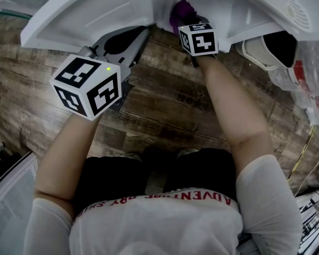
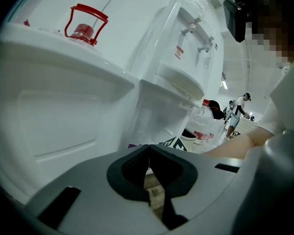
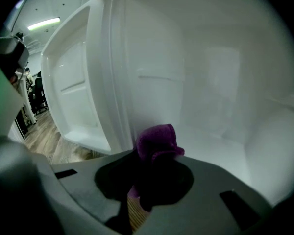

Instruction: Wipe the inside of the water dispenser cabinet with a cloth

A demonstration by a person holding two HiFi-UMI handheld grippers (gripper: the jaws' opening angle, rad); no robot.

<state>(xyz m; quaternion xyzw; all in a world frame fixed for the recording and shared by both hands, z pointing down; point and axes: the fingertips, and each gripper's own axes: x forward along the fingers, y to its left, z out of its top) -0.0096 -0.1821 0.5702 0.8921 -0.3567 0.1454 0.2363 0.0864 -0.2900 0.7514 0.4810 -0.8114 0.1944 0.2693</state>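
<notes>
The purple cloth (image 3: 157, 142) is clamped in the jaws of the right gripper (image 3: 149, 180). A bunched fold stands up above the jaw tips, and the rest of the cloth is dark between them. The cloth is held at the mouth of the white cabinet (image 3: 220, 82), close to the left edge of the opening, where the door (image 3: 71, 89) is swung open. The cabinet's back wall and base are seen behind and to the right of the cloth. Whether the cloth touches any surface cannot be determined.

In the head view the cloth (image 1: 181, 8) is seen just under the cabinet's front edge, directly beyond the right gripper's marker cube. The right forearm is extended forward toward the opening.

The left gripper (image 2: 148, 155) is held apart from the cabinet opening, lower and to the left, beside the open door. Its jaws are closed, tip against tip, with nothing between them. A second white dispenser (image 2: 186, 53) with two taps is visible beyond it in the left gripper view.

A wooden plank floor (image 1: 165, 105) lies below both grippers.
</notes>
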